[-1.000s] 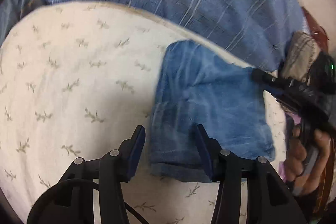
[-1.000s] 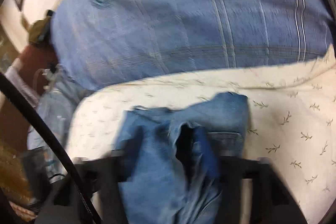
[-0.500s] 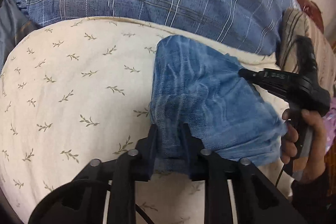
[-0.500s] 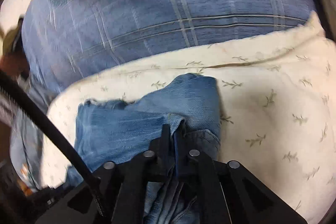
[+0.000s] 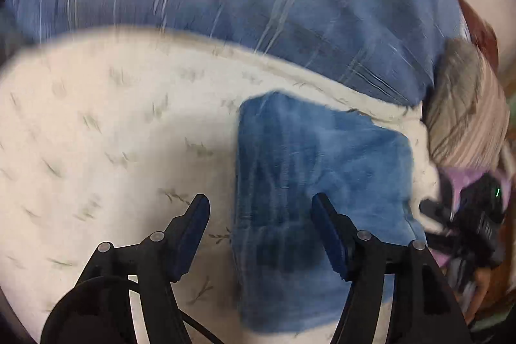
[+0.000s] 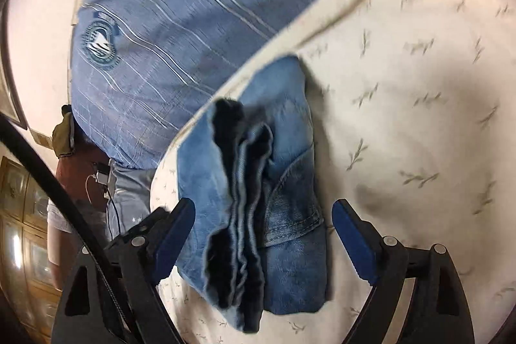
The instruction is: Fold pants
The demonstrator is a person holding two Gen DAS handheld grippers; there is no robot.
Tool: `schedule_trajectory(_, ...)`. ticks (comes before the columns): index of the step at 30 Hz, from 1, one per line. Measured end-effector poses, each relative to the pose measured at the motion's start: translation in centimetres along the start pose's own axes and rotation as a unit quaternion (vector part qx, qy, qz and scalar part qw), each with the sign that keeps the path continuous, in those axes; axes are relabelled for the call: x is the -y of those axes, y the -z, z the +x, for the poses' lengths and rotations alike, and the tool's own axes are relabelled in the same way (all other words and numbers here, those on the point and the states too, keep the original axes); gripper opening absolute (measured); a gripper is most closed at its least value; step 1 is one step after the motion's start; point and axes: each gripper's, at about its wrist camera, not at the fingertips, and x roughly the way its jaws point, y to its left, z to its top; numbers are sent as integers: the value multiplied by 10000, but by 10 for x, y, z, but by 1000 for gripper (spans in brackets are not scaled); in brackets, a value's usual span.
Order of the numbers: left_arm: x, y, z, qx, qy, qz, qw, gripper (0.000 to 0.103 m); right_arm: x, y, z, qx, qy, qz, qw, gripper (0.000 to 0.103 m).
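Bed [image 5: 96, 131]: cream sheet printed with small leaf sprigs, filling most of both views.

Pillow [image 5: 258, 5]: blue, with pale check stripes, lying along the far edge of the sheet; a round crest was visible on it [image 6: 100, 44] in the right wrist view.

Pants [image 5: 309, 182]: blue denim, folded into a compact block, resting on the sheet near the pillow. In the right wrist view [image 6: 258, 199] the stacked layered edges faced the camera, a seamed pocket beside them.

Left claw [image 5: 258, 208]: jaws had just been opening and stood apart over the near left corner of the pants, gripping nothing.

Right claw [image 6: 262, 218]: jaws had just been opening, wide, straddling the fold, pads clear of the denim.
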Motion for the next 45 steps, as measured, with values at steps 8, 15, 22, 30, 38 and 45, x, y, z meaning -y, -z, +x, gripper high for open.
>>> schedule_trajectory(8,-20,-6,4,-73,508,-621,9968,14,-23,3,28,-93,530,-665,9963,46)
schedule_trajectory(15,-19,-8,-41,630,142,-515,9966,18,-60,-6,29,316,-100,-1431,9892,40)
schedule_trajectory(22,-31,-15,-19,409,-574,-549,9960,28,-57,-12,65,-183,375,-1256,9912,65)
schedule_trajectory(30,28,42,-52,975,-1714,479,9792,44,-80,20,7,718,462,-1654,9825,73)
schedule_trajectory(38,59,62,-59,1072,-2089,841,9684,44,-85,41,13,618,759,-1872,9774,56)
schedule_trajectory(45,53,58,-48,894,-2153,807,9691,47,-82,51,30,310,816,-1869,9785,56)
